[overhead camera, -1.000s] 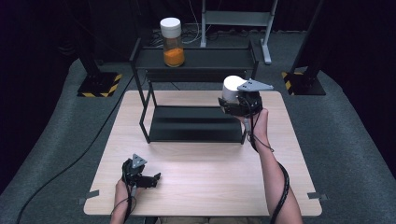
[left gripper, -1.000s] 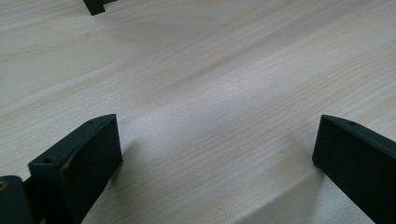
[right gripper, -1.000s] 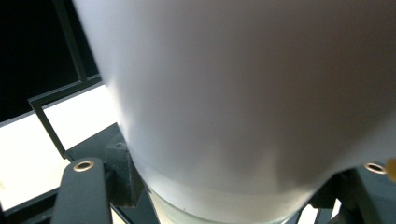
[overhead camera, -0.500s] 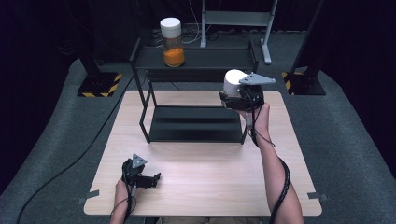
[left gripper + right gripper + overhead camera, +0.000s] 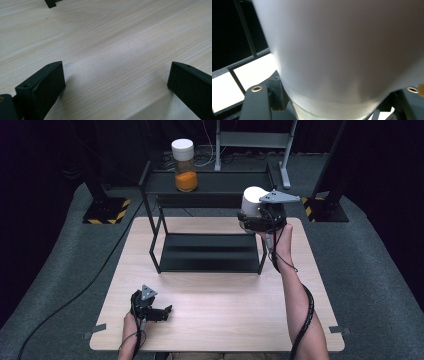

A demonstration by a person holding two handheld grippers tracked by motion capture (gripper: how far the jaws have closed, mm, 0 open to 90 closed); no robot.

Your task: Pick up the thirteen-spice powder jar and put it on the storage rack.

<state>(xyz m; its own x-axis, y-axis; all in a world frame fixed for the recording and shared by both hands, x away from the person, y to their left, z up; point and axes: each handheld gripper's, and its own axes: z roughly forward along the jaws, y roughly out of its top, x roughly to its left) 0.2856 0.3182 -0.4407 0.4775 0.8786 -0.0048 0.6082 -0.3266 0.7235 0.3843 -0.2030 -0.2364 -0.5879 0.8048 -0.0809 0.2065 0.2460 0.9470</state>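
Note:
A white-lidded jar (image 5: 253, 200) hangs in the air by the right end of the black two-tier rack (image 5: 220, 183), about level with its top shelf. My right gripper (image 5: 251, 218) is shut on this jar below the lid. In the right gripper view the jar's white lid (image 5: 342, 50) looms close between the jaws, with the rack's frame behind it. A second jar (image 5: 185, 165), white-lidded and half full of orange stuff, stands on the left part of the top shelf. My left gripper (image 5: 162, 311) rests open on the wooden table (image 5: 225, 315) at the front left, its jaws (image 5: 115, 82) wide over bare wood.
The rack's lower shelf (image 5: 210, 252) sits bare on the table's far half. Behind the table stand black stand bases with yellow-striped feet (image 5: 107, 212) and a grey metal frame (image 5: 255, 142). Grey carpet surrounds the table.
My right gripper has risen a little with the white-lidded jar, now nearer the height of the top shelf. The left gripper has stayed where it was.

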